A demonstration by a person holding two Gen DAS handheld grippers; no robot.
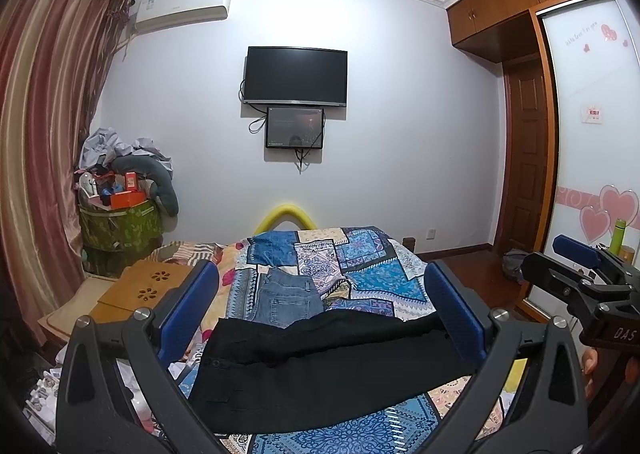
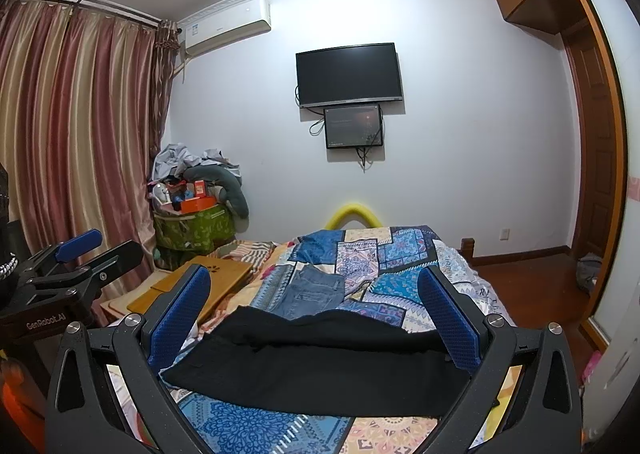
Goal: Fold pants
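Observation:
Black pants (image 1: 320,370) lie spread across the near end of the bed, waist to the left; they also show in the right wrist view (image 2: 320,366). My left gripper (image 1: 320,294) is open and empty above them, blue pads wide apart. My right gripper (image 2: 316,294) is open and empty too, over the same pants. The right gripper shows at the right edge of the left wrist view (image 1: 580,274), and the left gripper at the left edge of the right wrist view (image 2: 80,258). Folded blue jeans (image 1: 286,300) lie just beyond the black pants, seen also in the right wrist view (image 2: 312,294).
The bed has a blue patchwork quilt (image 1: 360,262). A wooden lap desk (image 1: 140,290) lies at its left side. A heaped laundry basket (image 1: 120,222) stands by the curtain. A wardrobe (image 1: 592,134) and wooden floor (image 1: 472,266) are at the right.

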